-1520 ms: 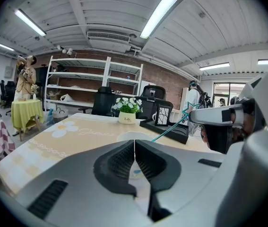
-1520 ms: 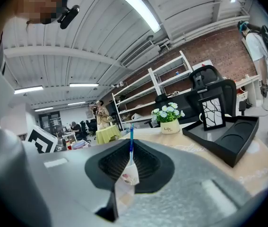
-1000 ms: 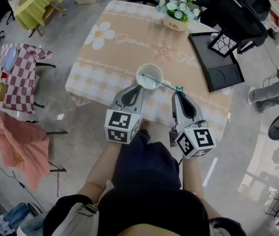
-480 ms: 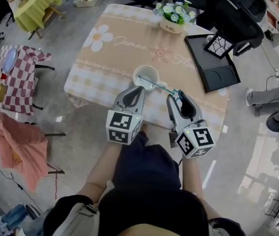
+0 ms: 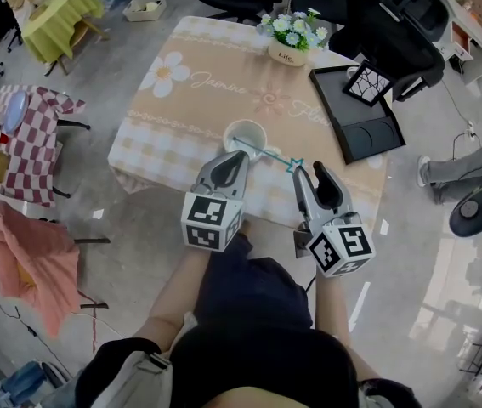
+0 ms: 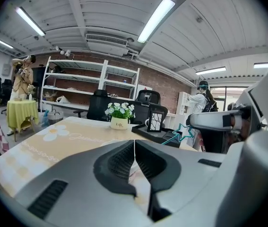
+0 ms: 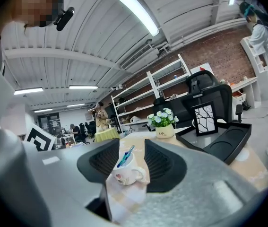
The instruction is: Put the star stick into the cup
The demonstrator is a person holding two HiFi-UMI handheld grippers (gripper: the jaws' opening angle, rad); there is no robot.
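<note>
Left gripper view: star (image 6: 185, 132), cup (image 7: 124, 174) hidden, tongs (image 6: 134, 143) shut; right tongs (image 7: 132, 148) just opened, empty.

Grey concrete floor (image 5: 138, 245), brick wall (image 6: 164, 86) (white shelving (image 6: 93, 77)), ceiling strip lights (image 6: 156, 18)

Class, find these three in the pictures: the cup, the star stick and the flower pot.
cup (image 7: 125, 174): right gripper view, on its side wall.
star stick (image 5: 294, 164): head view, on its star end.
flower pot (image 5: 285, 55): head view, on the white pot's front.

Glossy ceramic cup (image 5: 246, 123); cloth tablecloth (image 5: 198, 100); matt black tray (image 5: 370, 136).
</note>
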